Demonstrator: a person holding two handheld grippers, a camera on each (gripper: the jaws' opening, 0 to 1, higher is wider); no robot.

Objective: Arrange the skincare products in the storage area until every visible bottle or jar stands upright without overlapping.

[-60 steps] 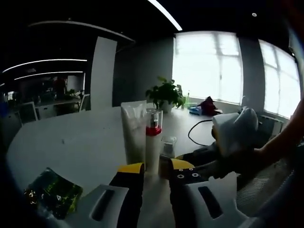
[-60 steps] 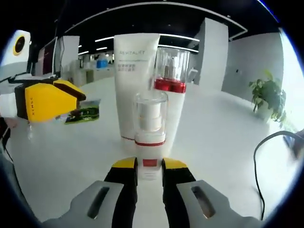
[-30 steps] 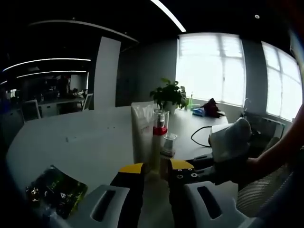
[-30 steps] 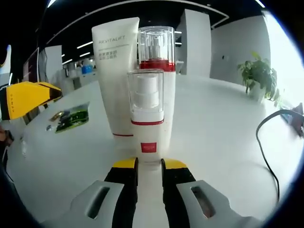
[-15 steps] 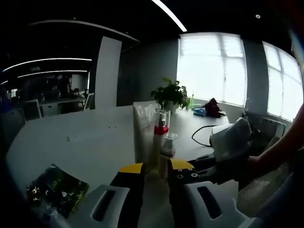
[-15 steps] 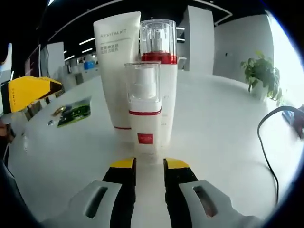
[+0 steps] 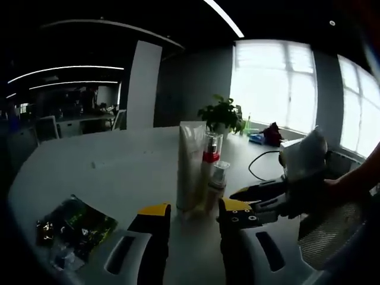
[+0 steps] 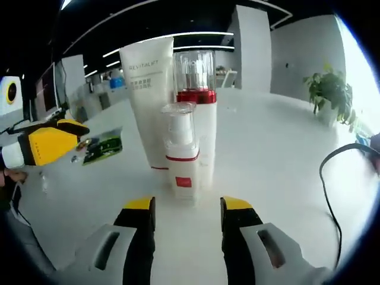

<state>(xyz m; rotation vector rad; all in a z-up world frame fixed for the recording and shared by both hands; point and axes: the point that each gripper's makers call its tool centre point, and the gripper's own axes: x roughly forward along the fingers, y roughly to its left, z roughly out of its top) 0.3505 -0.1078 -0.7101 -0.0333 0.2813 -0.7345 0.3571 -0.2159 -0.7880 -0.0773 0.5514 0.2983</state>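
Observation:
Three skincare products stand upright and close together on the white table (image 8: pixel 279 172). The white tube (image 8: pixel 149 101) is at the back left, the tall pump bottle with the red band (image 8: pixel 196 113) beside it, and the small spray bottle (image 8: pixel 181 160) in front. My right gripper (image 8: pixel 183 209) is open just short of the small bottle, touching nothing. In the left gripper view the tube (image 7: pixel 191 163), the tall bottle (image 7: pixel 210 160) and the small bottle (image 7: pixel 219 178) stand beyond my open, empty left gripper (image 7: pixel 191 212). The right gripper (image 7: pixel 261 193) enters that view from the right.
A green foil sachet (image 8: pixel 101 146) lies flat on the table to the left, also seen as the sachet (image 7: pixel 74 228) in the left gripper view. A black cable (image 8: pixel 329 178) curves across the table at right. A potted plant (image 7: pixel 222 116) stands at the far edge.
My right gripper let go of the small spray bottle, opened and drew back from it. The left gripper widened slightly and its view shifted.

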